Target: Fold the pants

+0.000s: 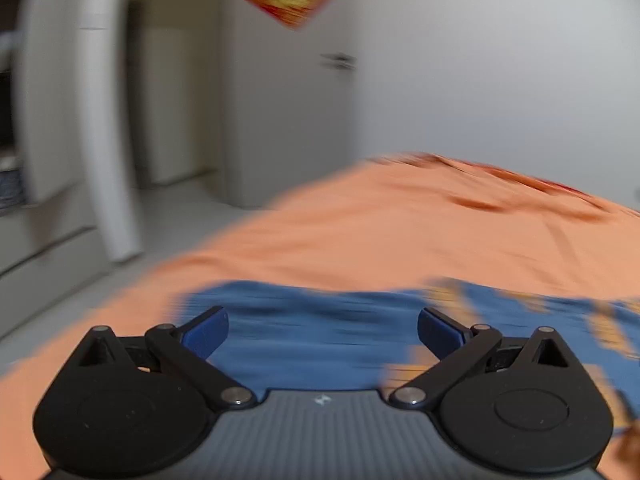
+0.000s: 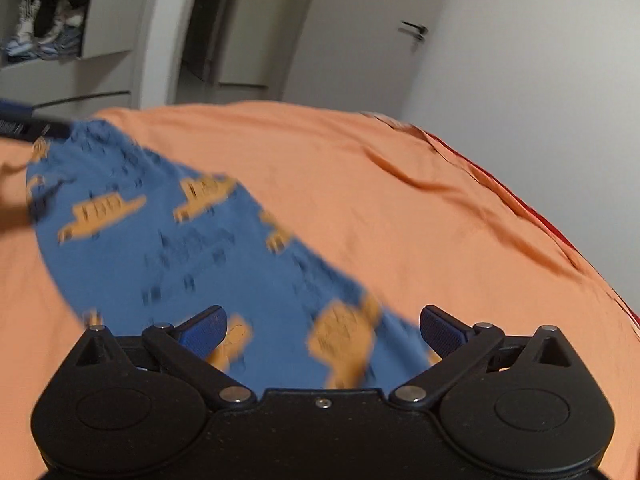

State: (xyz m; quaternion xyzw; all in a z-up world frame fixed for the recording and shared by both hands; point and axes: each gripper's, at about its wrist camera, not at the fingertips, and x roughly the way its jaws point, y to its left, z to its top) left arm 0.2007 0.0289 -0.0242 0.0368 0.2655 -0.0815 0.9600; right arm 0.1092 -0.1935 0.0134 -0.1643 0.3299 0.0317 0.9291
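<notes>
We see blue cotton pants with orange prints (image 2: 168,240) lying on the orange bedsheet (image 2: 360,184), stretching toward ten o'clock; our left gripper (image 1: 322,332) and right gripper (image 2: 323,330) gape wide, empty.

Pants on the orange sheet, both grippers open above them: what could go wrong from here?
1. The left gripper and right gripper both stand open with the pants between the fingers, so a close could also pinch the orange sheet beneath.
2. The sheet is already wrinkled; dragging could bunch it further.
3. Both views are motion-blurred, so a fast grasp may miss the fabric edge.
</notes>
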